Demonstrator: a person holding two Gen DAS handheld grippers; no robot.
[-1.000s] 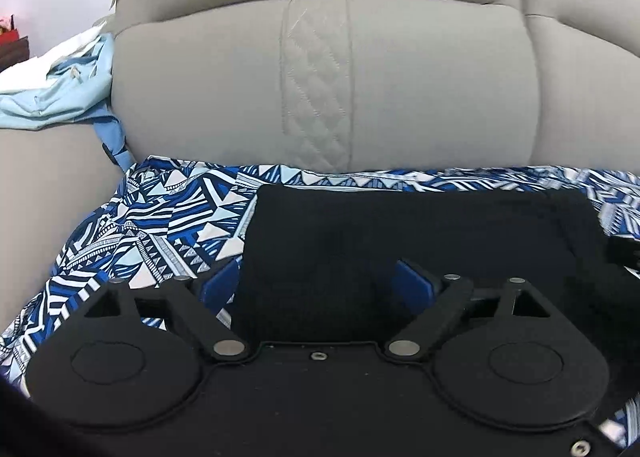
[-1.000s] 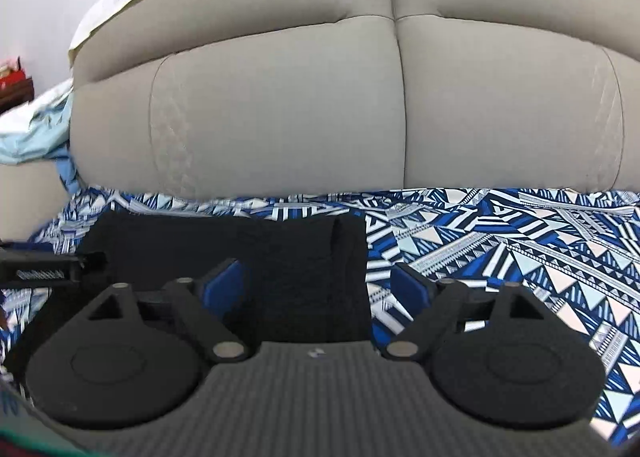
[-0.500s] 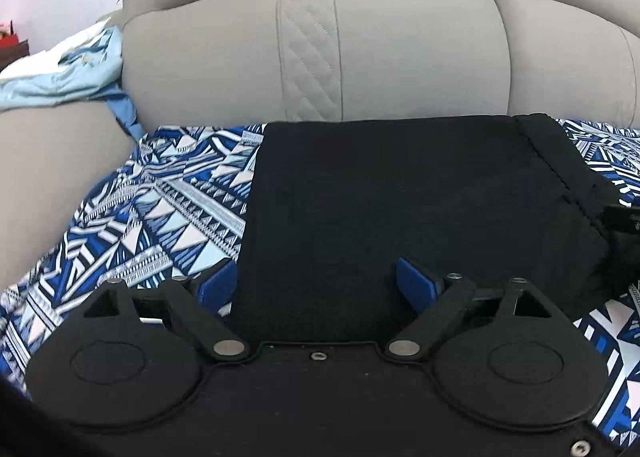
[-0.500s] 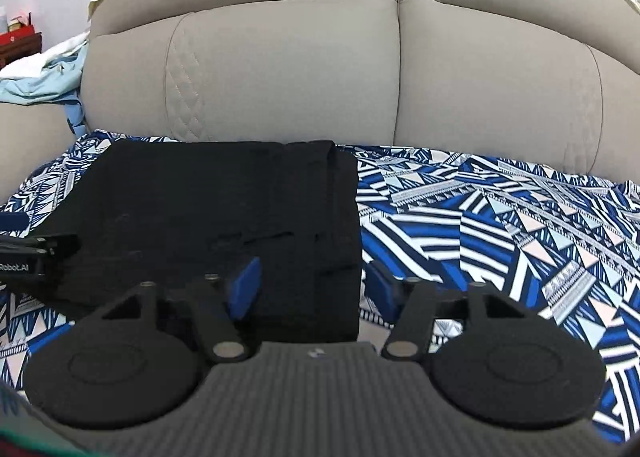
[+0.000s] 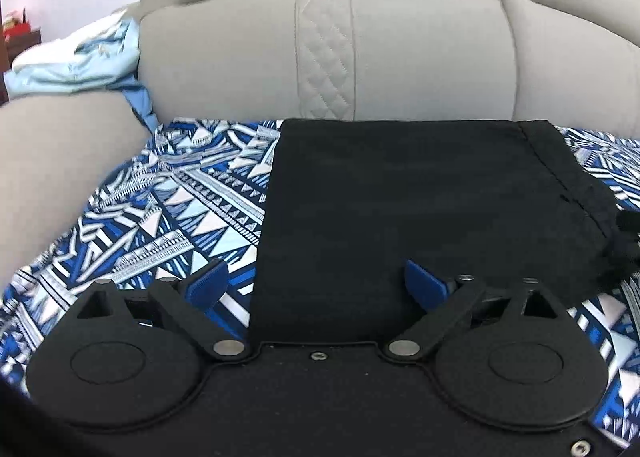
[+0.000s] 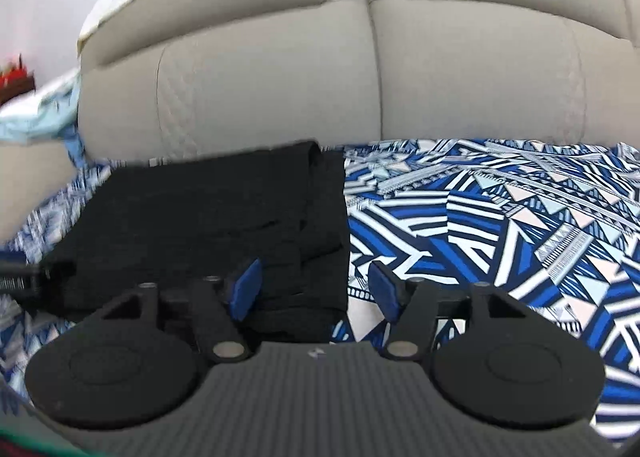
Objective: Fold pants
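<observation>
The black pants (image 5: 420, 209) lie folded into a flat rectangle on the blue-and-white patterned cloth (image 5: 168, 217) over the sofa seat. My left gripper (image 5: 316, 285) sits low over their near left edge, which runs between its blue pads (image 5: 208, 285). Its jaws are opening and the pads press on nothing. In the right wrist view the pants (image 6: 208, 217) fill the left half. My right gripper (image 6: 316, 289) straddles their near right edge. Its jaws are opening too, with rumpled cloth loose between the pads (image 6: 246, 289).
The grey sofa backrest (image 5: 400, 57) rises right behind the pants. A light blue garment (image 5: 88, 65) is heaped on the left armrest (image 5: 52, 161). Patterned cloth (image 6: 500, 225) stretches away to the right of the pants.
Both grippers have drawn back from the backrest toward the seat's front, so more of the flat pants shows. The left jaws stand wider. The right jaws narrowed, then widened again.
</observation>
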